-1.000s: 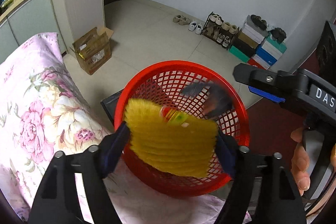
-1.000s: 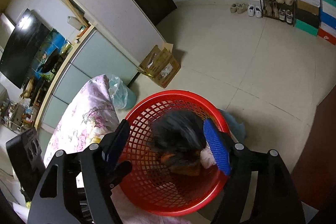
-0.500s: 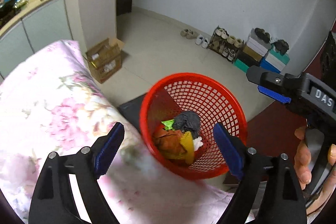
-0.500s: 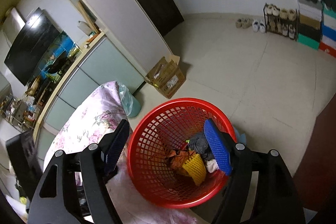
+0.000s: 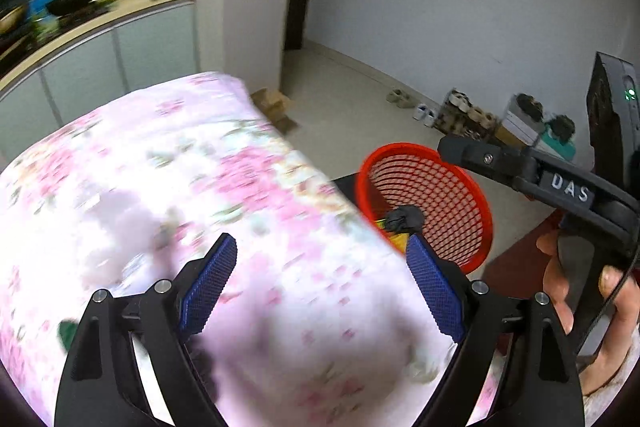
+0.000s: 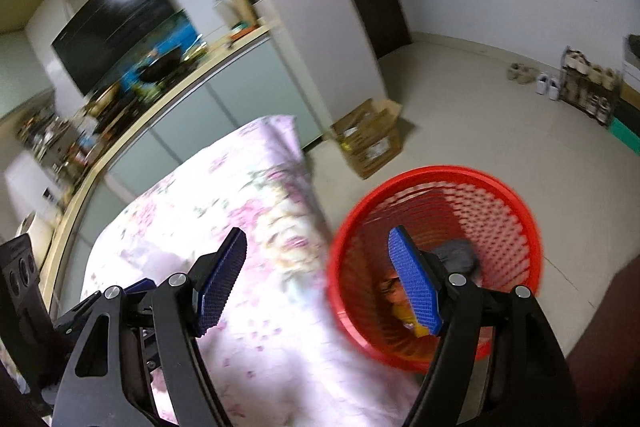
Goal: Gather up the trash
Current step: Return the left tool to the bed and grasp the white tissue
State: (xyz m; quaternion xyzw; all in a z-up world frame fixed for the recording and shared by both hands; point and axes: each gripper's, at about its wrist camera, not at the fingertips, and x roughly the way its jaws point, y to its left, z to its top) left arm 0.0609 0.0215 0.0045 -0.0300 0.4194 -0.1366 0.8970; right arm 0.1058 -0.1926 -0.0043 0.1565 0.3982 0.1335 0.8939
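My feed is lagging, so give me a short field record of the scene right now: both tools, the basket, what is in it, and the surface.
left tool: open, nothing between its pads; its jaws have just been opening
right tool: open, holding nothing
red basket: upright on the floor beside the bed
basket contents: dark grey item, orange piece and yellow piece
floral sheet: below both tools; view blurred
cardboard box: on the floor beyond the basket

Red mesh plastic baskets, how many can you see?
1: the red mesh plastic basket stands on the floor beside the floral-covered bed; others may be hidden.
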